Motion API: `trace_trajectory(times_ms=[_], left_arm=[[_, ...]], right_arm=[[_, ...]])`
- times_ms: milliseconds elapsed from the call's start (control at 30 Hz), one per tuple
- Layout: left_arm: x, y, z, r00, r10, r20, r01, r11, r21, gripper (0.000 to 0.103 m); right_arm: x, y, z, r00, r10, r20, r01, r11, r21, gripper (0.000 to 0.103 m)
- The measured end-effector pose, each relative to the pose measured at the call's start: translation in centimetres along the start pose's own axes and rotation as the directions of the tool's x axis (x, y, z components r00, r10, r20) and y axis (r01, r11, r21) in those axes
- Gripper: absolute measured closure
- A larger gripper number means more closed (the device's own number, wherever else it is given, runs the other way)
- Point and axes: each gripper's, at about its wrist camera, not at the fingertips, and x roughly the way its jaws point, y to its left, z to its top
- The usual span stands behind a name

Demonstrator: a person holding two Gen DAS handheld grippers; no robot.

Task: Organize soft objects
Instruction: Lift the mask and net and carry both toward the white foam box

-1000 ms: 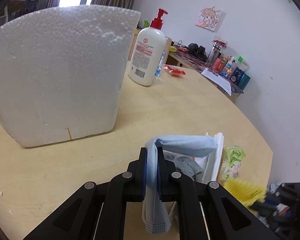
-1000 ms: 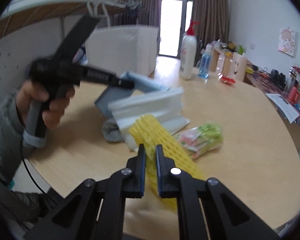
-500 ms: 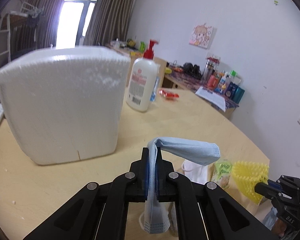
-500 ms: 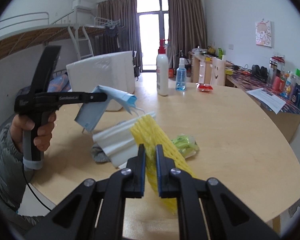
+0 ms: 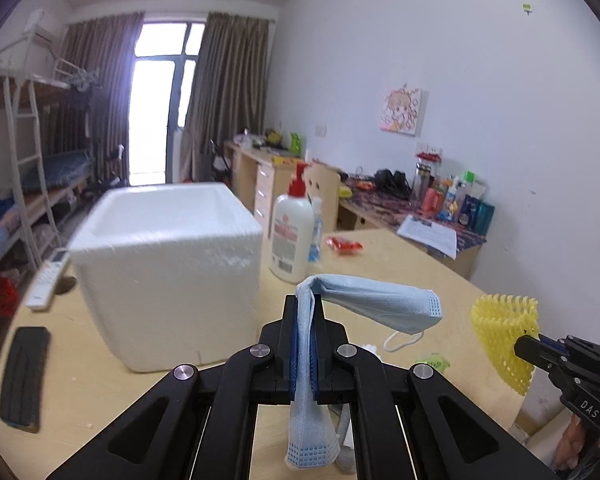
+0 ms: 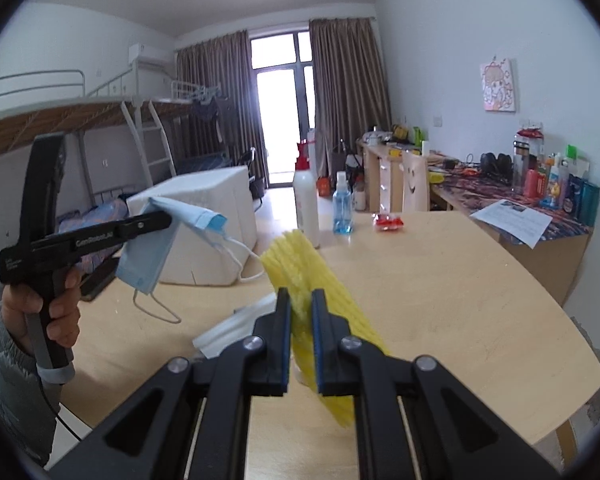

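Note:
My left gripper (image 5: 304, 308) is shut on a light blue face mask (image 5: 376, 306), held in the air above the round wooden table (image 5: 412, 264); the mask drapes over both sides of the jaws. It also shows in the right wrist view (image 6: 156, 248), with the left gripper (image 6: 166, 220) to the left. My right gripper (image 6: 300, 300) is shut on a yellow foam net sleeve (image 6: 300, 272), also lifted; the sleeve shows in the left wrist view (image 5: 504, 340) at far right. An open white foam box (image 5: 168, 264) stands on the table ahead and left of the left gripper.
A white lotion pump bottle (image 5: 292, 240), a blue spray bottle (image 6: 342, 208) and a red packet (image 5: 344, 245) stand beyond the box. White folded sheets (image 6: 236, 326) and a green packet (image 5: 432, 362) lie below the grippers. A black object (image 5: 22, 376) and a remote (image 5: 48, 278) lie at the left.
Both grippers have risen well above the table with the mask and the yellow net still held. The foam box now appears lower, with its open top showing.

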Motion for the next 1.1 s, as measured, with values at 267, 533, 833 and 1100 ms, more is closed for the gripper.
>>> trace_trajectory(times_ms=[267, 533, 833, 1100], left_arm=[[-4.7, -0.8, 0.7, 0.987, 0.109, 0.117, -0.113, 0.993, 0.029, 0.099], [-9.1, -0.1, 0.3, 0.94, 0.265, 0.216, -0.271, 0.963, -0.003, 0.098], [-10.7, 1.6, -0.4, 0.909, 0.352, 0.224, -0.357, 0.934, -0.023, 0.098], [-11.6, 3.7, -0.7, 0.89, 0.407, 0.204, -0.402, 0.913, -0.064, 0.098]], right_arm=[[-1.2, 0.9, 0.7, 0.997, 0.012, 0.082, -0.013, 1.0, 0.02, 0.091], [-1.6, 3.1, 1.5, 0.987, 0.074, 0.14, -0.073, 0.997, -0.013, 0.091], [-0.6, 6.0, 2.5, 0.971, 0.188, 0.146, -0.179, 0.981, -0.072, 0.091], [0.9, 8.4, 3.2, 0.958, 0.262, 0.118, -0.249, 0.962, -0.11, 0.091]])
